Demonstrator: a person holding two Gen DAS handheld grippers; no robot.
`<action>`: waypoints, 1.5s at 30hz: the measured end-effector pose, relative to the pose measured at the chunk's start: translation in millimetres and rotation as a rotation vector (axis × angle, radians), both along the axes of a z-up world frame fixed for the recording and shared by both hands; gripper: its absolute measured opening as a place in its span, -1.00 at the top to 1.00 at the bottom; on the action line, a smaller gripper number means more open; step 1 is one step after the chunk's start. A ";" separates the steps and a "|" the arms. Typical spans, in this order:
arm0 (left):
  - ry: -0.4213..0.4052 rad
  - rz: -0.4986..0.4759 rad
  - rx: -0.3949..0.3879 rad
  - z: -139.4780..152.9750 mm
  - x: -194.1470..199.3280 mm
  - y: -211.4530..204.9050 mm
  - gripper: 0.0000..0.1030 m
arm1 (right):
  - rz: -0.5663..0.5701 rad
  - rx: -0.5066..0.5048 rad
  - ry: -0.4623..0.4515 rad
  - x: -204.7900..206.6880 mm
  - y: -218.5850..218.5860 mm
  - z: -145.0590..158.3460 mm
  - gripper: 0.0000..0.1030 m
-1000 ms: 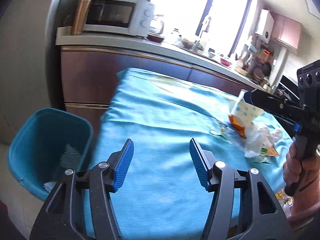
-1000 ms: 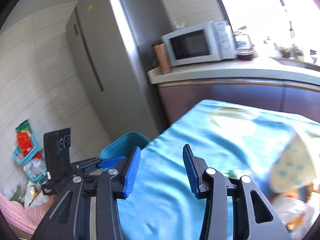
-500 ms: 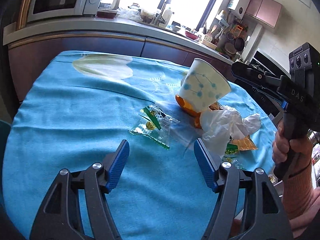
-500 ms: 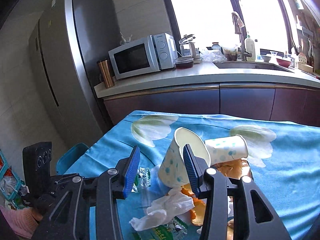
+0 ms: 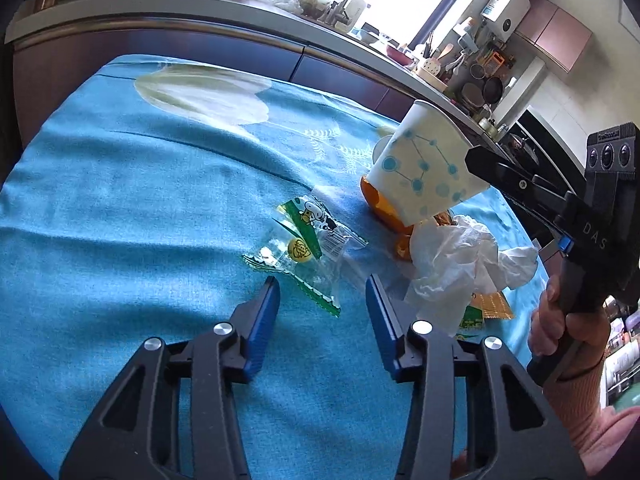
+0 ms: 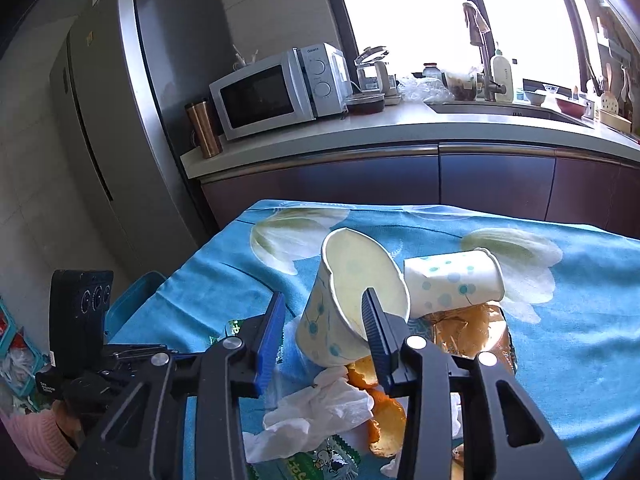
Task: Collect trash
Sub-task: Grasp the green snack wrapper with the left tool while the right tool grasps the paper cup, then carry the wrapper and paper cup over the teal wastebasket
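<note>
Trash lies in a loose heap on the blue flowered cloth of the desk [image 5: 120,184], toward the right of the left wrist view: a dotted paper cup [image 6: 352,300] tipped on its side, a second paper cup [image 6: 452,284] lying behind it, orange peel [image 6: 384,420], a crumpled white tissue [image 5: 460,264] and a clear snack wrapper [image 5: 304,248] with green print. The step in hand looks like picking up two pieces at once. The left tool [image 5: 320,304] sits low over the cloth with its jaws closing; the near corner of the wrapper lies between the blue pads, though they do not yet press on it. The right tool [image 6: 322,320] reaches into the heap, its jaws closing too, one pad outside the dotted cup's wall and the other inside its mouth, so the wall stands between them; I judge the pads not yet tight on it. Next, each tool needs to finish its pinch, the left one dipping to catch the thin film without snagging the cloth, then lift and carry toward the teal bin [image 6: 136,300] at the left edge of the right wrist view, beside the desk. The cup is light and may crush or slip. Around the desk is a kitchen: a microwave [image 6: 276,92] and a copper tumbler [image 6: 204,128] on the far worktop, a tall steel fridge [image 6: 132,112] at upper left, a sink and bright window at upper right.
</note>
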State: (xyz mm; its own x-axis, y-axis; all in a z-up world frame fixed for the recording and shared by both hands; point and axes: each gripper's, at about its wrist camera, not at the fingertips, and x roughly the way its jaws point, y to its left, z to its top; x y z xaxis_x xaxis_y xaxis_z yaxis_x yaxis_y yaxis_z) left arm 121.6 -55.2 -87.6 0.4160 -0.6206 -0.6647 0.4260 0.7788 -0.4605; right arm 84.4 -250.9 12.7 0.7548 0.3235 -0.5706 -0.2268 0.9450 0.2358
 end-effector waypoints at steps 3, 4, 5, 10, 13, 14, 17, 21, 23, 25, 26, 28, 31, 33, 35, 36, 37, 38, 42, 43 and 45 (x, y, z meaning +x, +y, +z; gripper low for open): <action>0.020 0.009 -0.011 -2.1 3.7 1.7 0.71 | 0.006 0.002 0.001 -0.4 0.4 0.0 0.41; 0.024 0.010 -0.007 -2.7 4.4 1.6 0.77 | 0.009 0.004 0.001 -0.7 0.6 -0.1 0.45; 0.023 0.013 -0.003 -3.1 4.3 2.0 0.77 | 0.013 0.006 0.005 -0.9 1.2 -0.5 0.55; 0.010 0.013 -0.003 -1.3 0.8 2.6 0.80 | 0.025 -0.002 0.015 -0.4 4.1 -1.6 0.82; -0.004 0.015 0.001 1.1 -2.1 5.5 0.82 | 0.029 -0.006 0.020 -0.2 6.3 -1.7 0.90; -0.010 0.016 -0.001 2.7 -3.1 6.6 0.83 | 0.030 -0.006 0.021 -0.3 6.6 -1.7 0.92; -0.027 0.022 -0.002 8.0 -8.0 12.0 0.84 | 0.028 0.001 0.015 -1.9 7.0 0.3 0.93; -0.049 0.033 -0.004 14.3 -13.0 23.0 0.85 | 0.035 0.017 -0.011 -6.0 8.9 7.6 0.93; -0.063 0.040 -0.004 17.9 -16.2 29.0 0.85 | 0.045 0.022 -0.023 -7.7 12.1 11.7 0.93; -0.073 0.051 -0.005 21.9 -20.3 35.6 0.85 | 0.061 0.028 -0.035 -9.3 16.6 15.4 0.93; -0.080 0.058 -0.003 23.9 -22.1 39.4 0.85 | 0.067 0.032 -0.039 -9.8 19.0 16.7 0.94; -0.085 0.069 -0.007 26.9 -25.6 47.4 0.85 | 0.080 0.045 -0.043 -10.7 23.5 18.5 0.93; -0.092 0.087 -0.008 30.4 -30.5 58.9 0.85 | 0.102 0.059 -0.050 -11.9 31.9 20.7 0.94; -0.093 0.099 -0.011 31.9 -32.2 67.8 0.85 | 0.121 0.076 -0.050 -12.5 37.6 21.2 0.94; -0.096 0.114 -0.010 32.5 -36.3 76.3 0.85 | 0.137 0.085 -0.049 -13.0 44.3 21.1 0.94; -0.098 0.121 -0.010 32.6 -38.8 81.3 0.85 | 0.146 0.088 -0.049 -13.1 48.0 21.5 0.93; -0.099 0.126 -0.009 33.1 -41.2 85.5 0.85 | 0.155 0.091 -0.050 -13.9 51.8 21.5 0.93; -0.100 0.133 -0.009 33.8 -43.9 90.6 0.85 | 0.166 0.093 -0.049 -13.8 55.7 21.8 0.94; -0.107 0.163 -0.010 35.2 -51.3 109.2 0.85 | 0.207 0.103 -0.046 -12.5 72.2 21.7 0.94; -0.107 0.172 -0.012 35.7 -52.9 114.0 0.85 | 0.218 0.107 -0.045 -11.9 76.2 21.6 0.94; -0.112 0.189 -0.009 36.8 -56.2 122.4 0.85 | 0.235 0.115 -0.042 -10.5 83.7 21.3 0.94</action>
